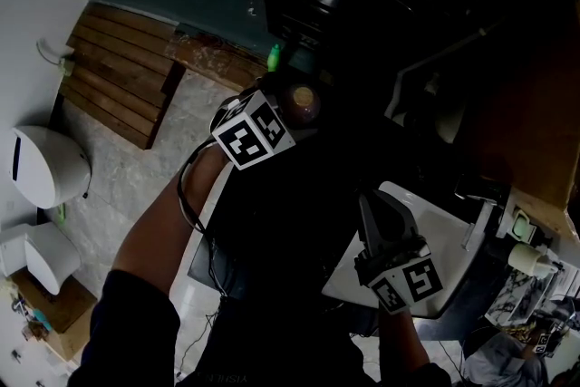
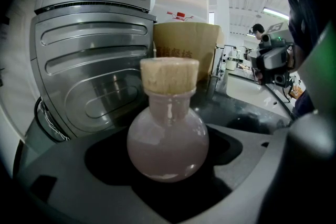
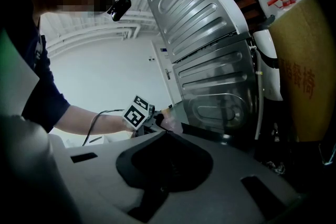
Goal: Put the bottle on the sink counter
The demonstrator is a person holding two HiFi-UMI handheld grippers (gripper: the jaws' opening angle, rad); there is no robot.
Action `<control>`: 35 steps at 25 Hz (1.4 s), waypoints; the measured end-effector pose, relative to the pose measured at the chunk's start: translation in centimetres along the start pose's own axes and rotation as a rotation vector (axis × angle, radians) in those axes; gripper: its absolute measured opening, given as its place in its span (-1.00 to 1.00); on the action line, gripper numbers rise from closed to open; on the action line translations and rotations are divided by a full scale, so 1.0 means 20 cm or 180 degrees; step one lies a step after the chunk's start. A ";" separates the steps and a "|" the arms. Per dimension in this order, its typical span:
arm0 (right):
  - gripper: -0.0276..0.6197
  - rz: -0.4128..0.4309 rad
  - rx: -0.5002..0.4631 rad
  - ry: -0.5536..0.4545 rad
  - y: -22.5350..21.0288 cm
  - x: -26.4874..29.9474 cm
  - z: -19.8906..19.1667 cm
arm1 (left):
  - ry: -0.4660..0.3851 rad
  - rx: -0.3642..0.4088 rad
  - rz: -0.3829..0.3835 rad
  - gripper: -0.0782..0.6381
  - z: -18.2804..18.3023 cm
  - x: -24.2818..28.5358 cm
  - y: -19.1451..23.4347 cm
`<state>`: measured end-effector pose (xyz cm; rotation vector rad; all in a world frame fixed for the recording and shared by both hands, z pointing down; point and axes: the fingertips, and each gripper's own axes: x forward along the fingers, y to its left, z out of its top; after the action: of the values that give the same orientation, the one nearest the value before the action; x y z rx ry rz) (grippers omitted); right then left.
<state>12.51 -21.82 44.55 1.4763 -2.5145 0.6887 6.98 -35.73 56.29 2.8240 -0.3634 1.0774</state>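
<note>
A round glass bottle (image 2: 167, 139) with a cork stopper (image 2: 169, 75) and cloudy pinkish liquid sits between the jaws of my left gripper (image 2: 168, 162), which is shut on its belly. In the dim head view the left gripper (image 1: 292, 106) holds the bottle (image 1: 305, 102) up at centre, its marker cube just to the left. My right gripper (image 1: 368, 200) is lower right, over the edge of a white sink (image 1: 435, 231). In its own view the right gripper (image 3: 165, 132) is shut and holds nothing. It looks toward the bottle (image 3: 170, 123).
A tall ribbed metal appliance (image 2: 94, 60) (image 3: 215, 60) stands close ahead, with a brown cardboard box (image 2: 186, 44) (image 3: 304, 60) beside it. The white sink (image 2: 247, 91) and a faucet (image 1: 473, 227) lie to the right. A wooden pallet (image 1: 118, 72) lies on the floor at left.
</note>
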 end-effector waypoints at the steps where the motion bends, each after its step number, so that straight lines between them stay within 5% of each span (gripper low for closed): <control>1: -0.83 0.0001 -0.0001 0.0002 0.00 0.00 0.00 | -0.0002 0.0000 -0.0007 0.33 0.00 0.00 0.00; 25: -0.83 -0.0038 0.0003 0.0017 0.01 -0.01 -0.02 | -0.0125 -0.0071 -0.0159 0.37 0.01 0.00 -0.02; 35: -0.83 0.0009 0.0018 -0.0029 0.05 -0.03 -0.01 | -0.0266 -0.0134 -0.0033 0.37 0.03 -0.09 0.00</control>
<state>11.97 -20.90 44.17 1.4814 -2.5237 0.6918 5.96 -35.52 54.65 2.8365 -0.3733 0.9407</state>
